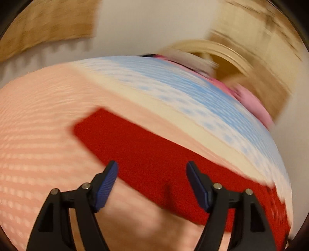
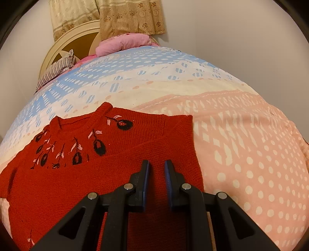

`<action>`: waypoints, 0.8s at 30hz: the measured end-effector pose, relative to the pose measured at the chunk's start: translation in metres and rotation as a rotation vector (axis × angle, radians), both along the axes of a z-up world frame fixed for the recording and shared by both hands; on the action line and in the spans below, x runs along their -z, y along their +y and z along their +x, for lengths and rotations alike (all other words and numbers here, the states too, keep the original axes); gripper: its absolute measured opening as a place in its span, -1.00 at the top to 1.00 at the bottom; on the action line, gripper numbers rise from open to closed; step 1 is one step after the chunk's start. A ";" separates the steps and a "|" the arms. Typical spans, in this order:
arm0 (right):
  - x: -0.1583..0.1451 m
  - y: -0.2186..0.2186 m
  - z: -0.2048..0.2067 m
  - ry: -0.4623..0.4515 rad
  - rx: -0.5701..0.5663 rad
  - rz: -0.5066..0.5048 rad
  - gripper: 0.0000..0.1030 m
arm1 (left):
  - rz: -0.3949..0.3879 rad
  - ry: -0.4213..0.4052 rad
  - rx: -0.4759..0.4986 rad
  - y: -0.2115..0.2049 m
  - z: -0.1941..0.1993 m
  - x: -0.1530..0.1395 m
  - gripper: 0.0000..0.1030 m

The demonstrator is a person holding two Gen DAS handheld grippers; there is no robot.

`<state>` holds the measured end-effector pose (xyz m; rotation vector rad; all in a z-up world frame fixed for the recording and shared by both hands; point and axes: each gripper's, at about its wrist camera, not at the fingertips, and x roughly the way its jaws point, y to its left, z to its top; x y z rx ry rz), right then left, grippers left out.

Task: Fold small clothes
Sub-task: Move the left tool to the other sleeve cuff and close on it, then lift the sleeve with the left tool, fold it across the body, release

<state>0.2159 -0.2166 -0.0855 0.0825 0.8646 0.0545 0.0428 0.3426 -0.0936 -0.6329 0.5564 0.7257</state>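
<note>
A red knit sweater (image 2: 77, 183) with black and pink flower embroidery lies flat on the bed, neck toward the headboard. One sleeve is folded across its body. My right gripper (image 2: 156, 164) sits low over the sweater's right part, its jaws a narrow gap apart with red knit filling the gap, pinched on the fabric. In the blurred left wrist view the sweater (image 1: 154, 154) shows as a plain red band. My left gripper (image 1: 151, 166) hangs above its near edge, jaws wide, with nothing between them.
The bedspread (image 2: 251, 154) is pink, cream and blue with white dots. A pink pillow (image 2: 123, 44) and a striped pillow (image 2: 56, 71) lie by the round cream headboard (image 2: 77, 36). A patterned curtain (image 2: 131, 17) hangs behind, and pale walls flank the bed.
</note>
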 end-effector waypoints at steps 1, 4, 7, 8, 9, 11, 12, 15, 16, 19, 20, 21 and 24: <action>0.000 0.000 0.000 0.000 0.000 -0.002 0.67 | -0.020 -0.005 -0.045 0.015 -0.006 0.003 -0.47; 0.000 0.001 0.000 -0.001 0.001 -0.008 0.67 | -0.132 -0.016 -0.124 0.051 -0.013 0.020 -0.47; 0.001 0.001 0.001 -0.001 0.002 -0.014 0.67 | -0.176 -0.050 -0.139 0.063 -0.010 0.029 -0.54; 0.001 0.002 0.000 -0.001 0.002 -0.016 0.67 | -0.158 -0.041 -0.135 0.060 -0.005 0.028 -0.58; 0.001 0.002 0.000 -0.001 0.002 -0.016 0.67 | -0.144 -0.023 -0.125 0.059 0.001 0.028 -0.65; 0.001 0.002 0.001 -0.001 0.002 -0.019 0.67 | -0.094 0.019 -0.125 0.053 0.014 0.030 -0.65; 0.001 0.002 0.001 -0.002 0.002 -0.021 0.67 | -0.077 0.033 -0.124 0.051 0.017 0.031 -0.63; 0.002 0.002 0.001 -0.003 0.004 -0.026 0.67 | -0.096 -0.008 -0.057 0.056 0.017 0.031 0.45; 0.002 0.003 0.001 -0.003 0.004 -0.027 0.67 | -0.127 -0.015 -0.043 0.059 0.017 0.034 0.74; 0.002 0.003 0.001 -0.004 0.005 -0.032 0.67 | -0.129 -0.023 -0.036 0.061 0.019 0.034 0.77; 0.002 0.003 0.001 -0.004 0.005 -0.029 0.67 | -0.123 -0.020 -0.031 0.060 0.020 0.033 0.78; 0.002 0.003 0.001 -0.004 0.005 -0.029 0.67 | -0.111 -0.010 -0.028 0.057 0.022 0.031 0.79; 0.002 0.003 0.001 -0.004 0.006 -0.029 0.67 | -0.057 -0.008 0.021 0.040 0.033 0.018 0.80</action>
